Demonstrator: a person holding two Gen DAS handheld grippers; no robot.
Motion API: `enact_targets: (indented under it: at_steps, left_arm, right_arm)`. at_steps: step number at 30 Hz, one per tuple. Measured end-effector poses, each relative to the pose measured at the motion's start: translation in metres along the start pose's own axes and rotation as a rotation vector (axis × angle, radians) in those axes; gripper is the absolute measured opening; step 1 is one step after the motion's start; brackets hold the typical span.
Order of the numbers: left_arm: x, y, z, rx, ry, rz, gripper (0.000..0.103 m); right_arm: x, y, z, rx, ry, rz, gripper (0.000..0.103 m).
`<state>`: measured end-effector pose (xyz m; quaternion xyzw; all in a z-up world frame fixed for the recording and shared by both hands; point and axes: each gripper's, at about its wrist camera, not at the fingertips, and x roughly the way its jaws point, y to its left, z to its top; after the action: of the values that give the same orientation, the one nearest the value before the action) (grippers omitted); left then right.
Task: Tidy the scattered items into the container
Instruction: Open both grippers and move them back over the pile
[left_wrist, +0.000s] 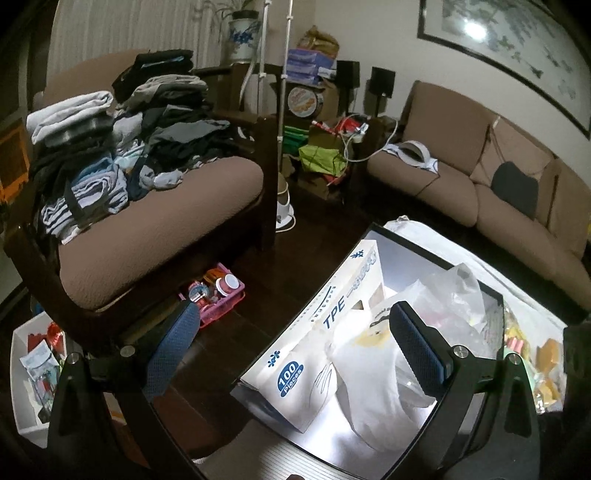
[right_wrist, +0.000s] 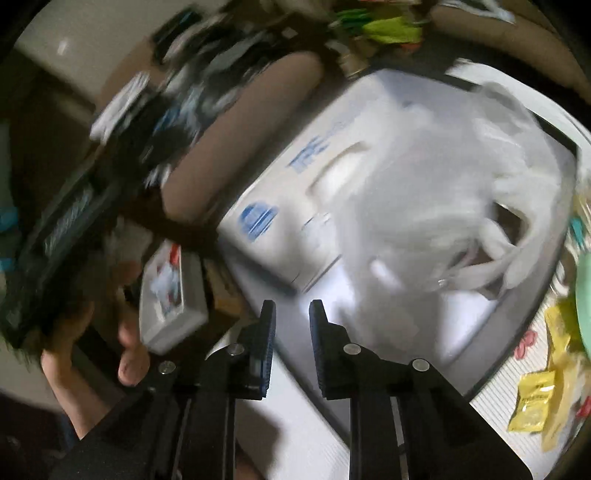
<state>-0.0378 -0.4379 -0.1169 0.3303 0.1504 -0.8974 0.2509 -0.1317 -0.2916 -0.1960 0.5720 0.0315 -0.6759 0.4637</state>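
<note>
We see a surface (left_wrist: 258, 454) covered with a pale ribbed mat printed with pink flowers. On it stands the black-rimmed container (left_wrist: 503, 306), its white walls showing at the near side. To the right of the container, yellow sachets (right_wrist: 533, 400) and other small orange and pink packets (left_wrist: 550, 354) lie scattered on the mat, near the container's right rim. Left of the surface, on the dark wooden floor (left_wrist: 236, 343), sit a pink basket (left_wrist: 236, 295) under the armchair and a white box (left_wrist: 20, 373) of oddments at the far left.
</note>
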Motion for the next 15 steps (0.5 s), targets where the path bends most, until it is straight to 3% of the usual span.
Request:
enact_targets:
  at_steps: [2,3,4,5,6,9,11,15]
  left_arm:
    - [-0.001,0.002,-0.001,-0.013,0.003,0.004,0.103]
    - [-0.002,0.002,-0.001,-0.025,0.001,0.003,0.103]
    - [-0.002,0.003,0.0,-0.032,-0.003,-0.003,0.103]
    - [-0.003,0.002,0.0,-0.036,-0.006,-0.015,0.103]
    - [-0.004,0.0,0.001,-0.028,-0.009,-0.039,0.101]
    - [-0.008,-0.03,-0.002,0.066,0.016,-0.211,0.1]
    - [-0.014,-0.061,-0.004,0.096,0.031,-0.321,0.1]
    - [-0.035,-0.138,-0.017,0.204,0.06,-0.564,0.101]
  right_arm:
    - [0.027,-0.007,0.004,0.019,0.076,0.006,0.019]
    - [0.038,-0.019,0.006,0.052,0.097,-0.045,0.019]
    - [0.042,-0.031,0.009,0.078,0.091,-0.152,0.019]
    - [0.033,-0.041,0.01,0.092,0.04,-0.243,0.018]
    - [0.008,-0.051,0.009,0.108,-0.088,-0.31,0.018]
    - [-0.085,-0.066,-0.02,0.126,-0.414,-0.259,0.019]
    - [-0.129,-0.077,-0.044,0.127,-0.461,-0.286,0.028]
    - [-0.212,-0.113,-0.117,0.188,-0.483,-0.425,0.034]
